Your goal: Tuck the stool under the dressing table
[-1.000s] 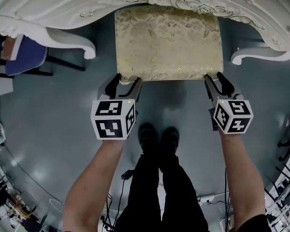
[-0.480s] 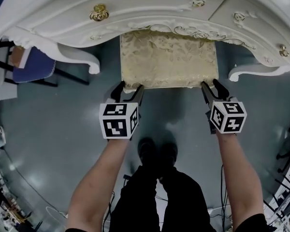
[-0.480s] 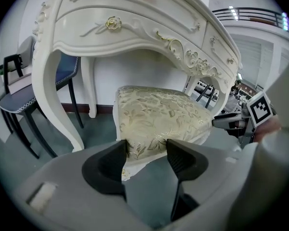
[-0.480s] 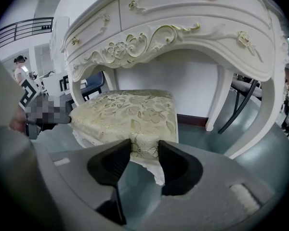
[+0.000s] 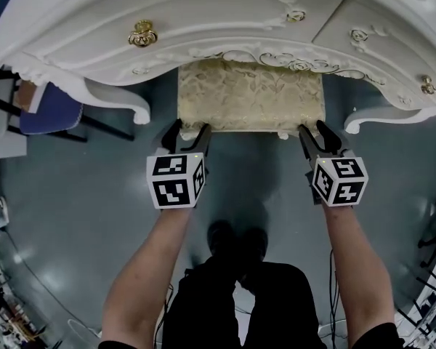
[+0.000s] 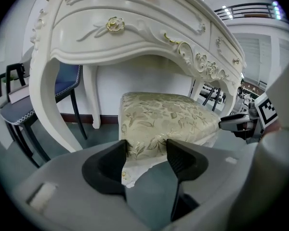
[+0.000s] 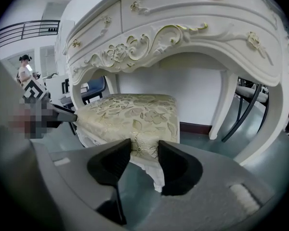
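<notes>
The stool [image 5: 251, 97] has a cream seat with a gold floral pattern, and its far part lies under the white dressing table [image 5: 203, 20]. My left gripper [image 5: 187, 131] is shut on the stool's near left corner. My right gripper [image 5: 314, 131] is shut on its near right corner. In the left gripper view the stool's seat [image 6: 168, 117] has its corner and white trim wedged between the jaws of the left gripper [image 6: 147, 150]. In the right gripper view the right gripper [image 7: 144, 150] clamps the stool's other corner [image 7: 130, 112] below the table's carved apron [image 7: 149, 44].
The table's curved white legs [image 5: 123, 100] [image 5: 378, 118] flank the stool on both sides. A blue chair [image 5: 47, 111] stands to the left of the table. Black chair legs [image 7: 245, 109] show beyond the right table leg. My feet [image 5: 232, 238] stand on the grey floor.
Both grippers and the stool have moved forward toward the table. More of the seat now lies under the table's apron. The grips have not changed.
</notes>
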Tool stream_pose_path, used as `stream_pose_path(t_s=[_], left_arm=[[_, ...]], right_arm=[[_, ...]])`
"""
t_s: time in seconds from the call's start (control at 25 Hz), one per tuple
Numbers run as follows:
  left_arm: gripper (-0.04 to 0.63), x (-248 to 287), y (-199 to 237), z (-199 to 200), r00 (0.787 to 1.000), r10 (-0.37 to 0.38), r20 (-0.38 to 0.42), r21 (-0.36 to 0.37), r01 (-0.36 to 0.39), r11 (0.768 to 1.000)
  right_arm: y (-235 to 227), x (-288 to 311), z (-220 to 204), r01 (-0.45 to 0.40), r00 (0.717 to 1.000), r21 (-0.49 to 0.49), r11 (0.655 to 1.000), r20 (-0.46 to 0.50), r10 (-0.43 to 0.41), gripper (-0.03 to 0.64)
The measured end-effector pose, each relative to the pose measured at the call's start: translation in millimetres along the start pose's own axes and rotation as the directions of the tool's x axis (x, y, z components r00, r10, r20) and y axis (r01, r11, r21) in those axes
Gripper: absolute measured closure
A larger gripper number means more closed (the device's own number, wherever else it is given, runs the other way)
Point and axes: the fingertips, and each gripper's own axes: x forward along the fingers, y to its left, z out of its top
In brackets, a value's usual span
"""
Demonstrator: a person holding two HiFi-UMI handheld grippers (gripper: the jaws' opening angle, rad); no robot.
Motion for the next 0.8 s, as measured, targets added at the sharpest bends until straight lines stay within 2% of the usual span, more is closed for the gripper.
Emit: stream_pose_path(t_s=[0.28,0.52,0.8], left_arm=[[0.308,4.4,6.7,5.5,1.0,-0.01,0.001,0.007,0.01,1.0],[0.31,15.7,-4.1,14.4,0.999,-0.04,-0.007,-0.067,0.04,0.997],[0.311,36.9,9.6,36.5,0.999,-0.015,0.038,-0.03,0.016,0.999]], right_arm=[[3.9,4.7,3.2,0.032,0.999,-0.033,0.999,-0.011,-0.033,0.431],[-22.2,23.1,21.2,0.065,0.998,-0.049,0.997,0.001,-0.065,0.433],[-26.7,43.6,40.4,0.027,0.999,-0.03,0.999,0.025,-0.026,0.434]])
